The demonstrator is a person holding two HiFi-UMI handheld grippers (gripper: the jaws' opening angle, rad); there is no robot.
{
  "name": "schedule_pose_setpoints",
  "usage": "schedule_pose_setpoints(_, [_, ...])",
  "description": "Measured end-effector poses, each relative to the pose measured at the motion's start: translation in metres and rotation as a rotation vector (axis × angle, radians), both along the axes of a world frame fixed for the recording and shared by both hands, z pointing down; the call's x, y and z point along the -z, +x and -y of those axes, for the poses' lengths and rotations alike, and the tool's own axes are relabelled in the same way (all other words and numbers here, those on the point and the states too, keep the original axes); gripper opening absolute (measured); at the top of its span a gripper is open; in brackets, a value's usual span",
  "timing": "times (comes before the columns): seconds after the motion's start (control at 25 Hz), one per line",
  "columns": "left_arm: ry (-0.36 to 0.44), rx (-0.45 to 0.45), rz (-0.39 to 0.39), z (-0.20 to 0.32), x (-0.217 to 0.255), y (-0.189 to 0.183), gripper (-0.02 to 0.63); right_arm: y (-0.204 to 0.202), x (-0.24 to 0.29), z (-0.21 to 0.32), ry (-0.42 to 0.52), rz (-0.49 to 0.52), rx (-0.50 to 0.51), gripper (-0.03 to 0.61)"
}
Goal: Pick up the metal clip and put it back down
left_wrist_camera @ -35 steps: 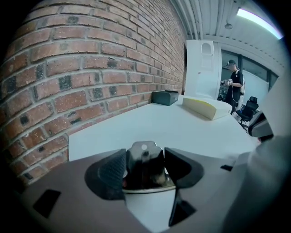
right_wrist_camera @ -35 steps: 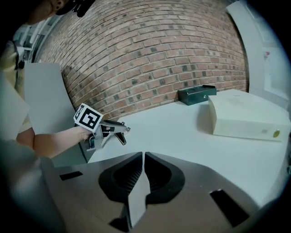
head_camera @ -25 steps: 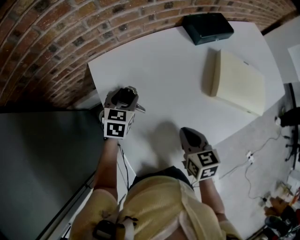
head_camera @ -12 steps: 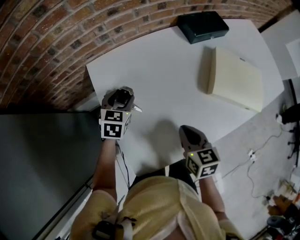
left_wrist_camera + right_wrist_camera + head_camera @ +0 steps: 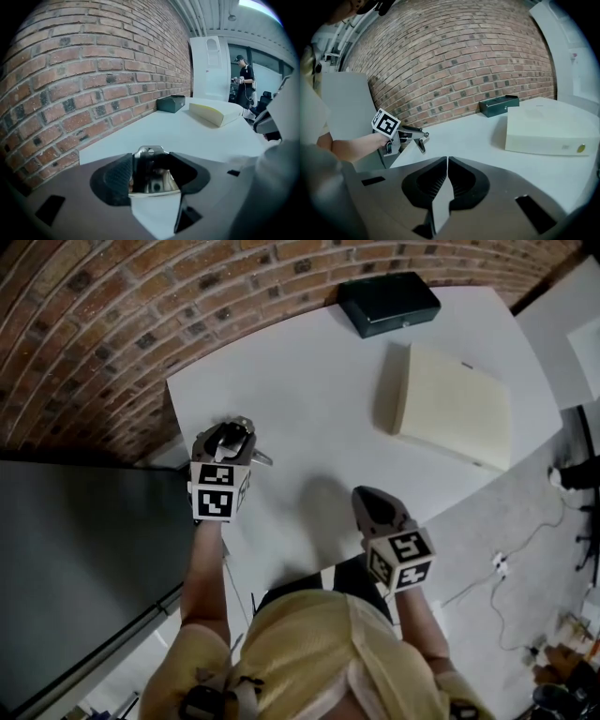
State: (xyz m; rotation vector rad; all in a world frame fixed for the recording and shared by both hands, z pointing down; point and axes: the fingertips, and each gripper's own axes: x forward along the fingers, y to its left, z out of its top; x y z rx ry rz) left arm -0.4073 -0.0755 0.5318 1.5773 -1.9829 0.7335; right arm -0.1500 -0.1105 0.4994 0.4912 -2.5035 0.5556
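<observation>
nearest to you, just ahead of your yellow top point(image 5: 309, 652), your right gripper point(image 5: 447, 165) was held by the near edge of the white table point(image 5: 309, 381). its jaws were pressed together and had nothing between them.

further out and off to the left, your left gripper point(image 5: 151, 160) was clamped on the metal clip point(image 5: 154, 177). the jaws were closed against the clip's sides. its shiny body, with a small round hole in it, showed in the gap, and a bent metal loop poked out past the tips. from the right gripper view, you held that gripper roughly level by the table's left corner, with a silver arm and a dark leg of the clip hanging below its tips. i couldn't tell whether that leg touched the tabletop. in the head view the clip showed only as a small silver sliver beside the gripper's nose.

the two grippers were well apart, with bare tabletop between them and a soft shadow lying on it.

beyond them, toward the right side of the table, a flat cream box point(image 5: 455, 409) lay on the surface. past it, near the far edge, sat a dark case point(image 5: 389, 298), apart from the box.

a brick wall point(image 5: 94, 324) ran along the far and left sides of the table, and a grey panel point(image 5: 84, 559) filled the space to your left. far off in the left gripper view, a person point(image 5: 243, 79) stood in dark clothes.
</observation>
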Motion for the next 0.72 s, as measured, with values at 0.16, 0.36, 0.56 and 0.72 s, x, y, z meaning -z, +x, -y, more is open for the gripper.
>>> schedule_pose_setpoints(0.16, [-0.001,0.010,0.003,0.015,0.010,0.014,0.244,0.015,0.007,0.017,-0.001,0.001,0.008,0.005])
schedule_pose_setpoints(0.36, [0.003,-0.003,0.009,0.041,0.019,0.036,0.244,0.038,0.007,0.044,0.005,0.019,-0.018,0.005])
schedule_pose_setpoints(0.56, [0.017,-0.044,0.009,0.074,0.029,0.059,0.244,0.055,0.009,0.073,0.013,0.029,-0.051,0.005])
schedule_pose_setpoints(0.72, [0.021,-0.095,0.014,0.101,0.036,0.082,0.244,0.069,0.013,0.089,0.007,0.032,-0.071,0.005])
